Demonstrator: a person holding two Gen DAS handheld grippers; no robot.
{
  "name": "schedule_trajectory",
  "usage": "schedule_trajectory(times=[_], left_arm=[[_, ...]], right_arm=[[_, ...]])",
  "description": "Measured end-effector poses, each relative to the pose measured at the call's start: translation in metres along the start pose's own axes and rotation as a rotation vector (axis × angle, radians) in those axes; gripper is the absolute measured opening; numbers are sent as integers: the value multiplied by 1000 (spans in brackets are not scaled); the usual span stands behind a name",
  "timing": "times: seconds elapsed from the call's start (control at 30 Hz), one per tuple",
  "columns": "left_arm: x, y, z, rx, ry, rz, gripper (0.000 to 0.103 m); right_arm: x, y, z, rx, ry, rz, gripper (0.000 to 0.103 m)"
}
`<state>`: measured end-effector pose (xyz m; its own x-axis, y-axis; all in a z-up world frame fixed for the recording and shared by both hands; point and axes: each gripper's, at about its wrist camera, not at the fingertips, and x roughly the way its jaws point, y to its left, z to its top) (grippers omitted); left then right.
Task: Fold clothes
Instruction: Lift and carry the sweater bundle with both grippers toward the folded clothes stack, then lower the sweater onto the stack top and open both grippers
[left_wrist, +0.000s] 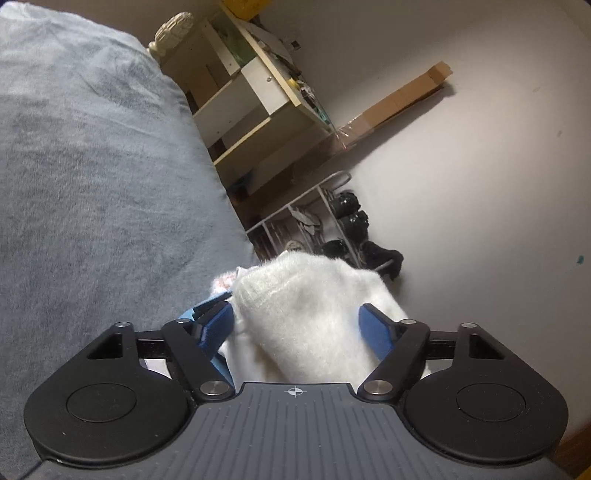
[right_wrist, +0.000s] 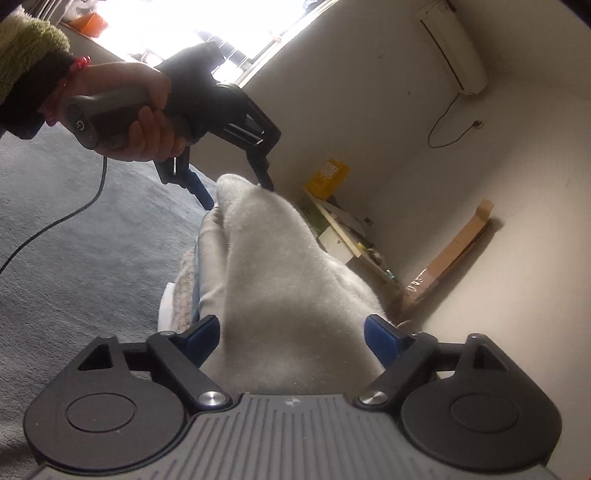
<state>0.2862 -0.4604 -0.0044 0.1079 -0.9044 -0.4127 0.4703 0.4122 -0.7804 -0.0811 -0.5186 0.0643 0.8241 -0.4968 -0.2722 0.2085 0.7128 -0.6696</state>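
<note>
Between the blue fingers of the right gripper (right_wrist: 291, 338) a fuzzy white knitted garment (right_wrist: 280, 280) runs away to the left gripper (right_wrist: 236, 192), whose fingers straddle its far end above the grey fleece bed cover (right_wrist: 92, 240). Whether either pair pinches cannot be told. Likely mid-fold: keep both ends level. No legible writing.

Daylight pours from the window (right_wrist: 236, 33) above and ahead of my right tool (right_wrist: 291, 336), blown out to white glare. Beyond my left tool (left_wrist: 299, 325) the room is dimmer; a cardboard box (left_wrist: 399, 99) shadows the wall. Fisheye corners darken and bend.
</note>
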Motion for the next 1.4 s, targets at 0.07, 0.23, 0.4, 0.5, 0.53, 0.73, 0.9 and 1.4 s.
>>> schedule_trajectory(times=[0.07, 0.23, 0.4, 0.5, 0.53, 0.73, 0.9, 1.4], left_arm=[[-2, -5, 1, 35, -10, 23, 61], [1, -13, -1, 119, -14, 66, 48], [-3, -27, -6, 261, -77, 103, 25], [-8, -29, -2, 287, -107, 84, 23], [-9, -29, 0, 294, -115, 76, 22], [-9, -11, -2, 307, -112, 89, 22], [-11, 16, -16, 266, -95, 88, 22], [-3, -3, -23, 330, -111, 75, 25]], right_arm=[[2, 5, 1, -34, -1, -15, 78], [8, 24, 2, -180, 34, -67, 75], [7, 35, -4, -280, 41, -92, 54], [5, 30, 2, -329, 31, -103, 45], [3, 29, 4, -346, 26, -107, 43], [-5, 50, 3, -436, -4, -40, 42], [2, 71, -28, -565, -43, -68, 42], [10, 61, -45, -534, 2, -122, 41]])
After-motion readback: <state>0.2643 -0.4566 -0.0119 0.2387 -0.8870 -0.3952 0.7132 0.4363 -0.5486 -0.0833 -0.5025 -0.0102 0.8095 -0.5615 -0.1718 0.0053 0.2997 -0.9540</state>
